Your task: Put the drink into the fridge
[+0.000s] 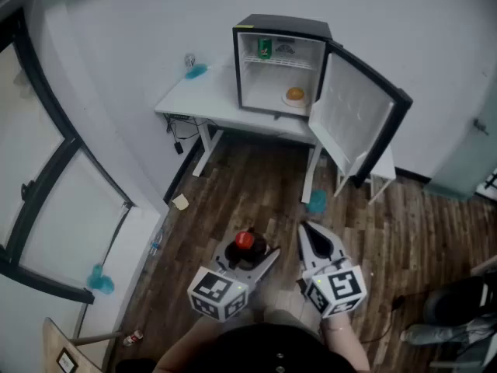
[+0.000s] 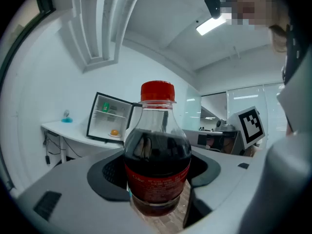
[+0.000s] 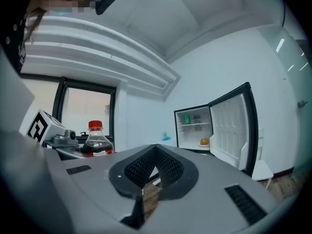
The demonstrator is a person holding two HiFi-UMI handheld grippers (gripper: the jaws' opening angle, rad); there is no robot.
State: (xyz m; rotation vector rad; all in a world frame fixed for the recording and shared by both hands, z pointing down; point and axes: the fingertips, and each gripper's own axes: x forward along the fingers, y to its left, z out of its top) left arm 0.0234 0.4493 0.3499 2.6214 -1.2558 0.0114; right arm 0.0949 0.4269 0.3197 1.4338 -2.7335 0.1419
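Because the left gripper (image 1: 250,259) closes around it, the drink bottle (image 2: 157,155) shows from the head view only as a red cap (image 1: 245,239) and dark shoulders. In the left gripper view its base is cut off below the jaws, and the label print is too small to read. The jaws stand wide yet clamped on the bottle's body, one dark pad on each side, holding it upright over the wooden floor (image 1: 404,231) and well apart from the fridge (image 1: 281,29). That gripper points roughly level toward the white table (image 1: 194,103) on which the fridge stands. The fridge door (image 1: 353,111) hangs open to the right; a green can (image 1: 265,48) sits on the upper shelf and something orange (image 1: 295,94) lies below it, too small to identify. The right gripper (image 3: 155,150) is held level just beside the left one, its jaws together on nothing. The marker cubes hide the person's hands.
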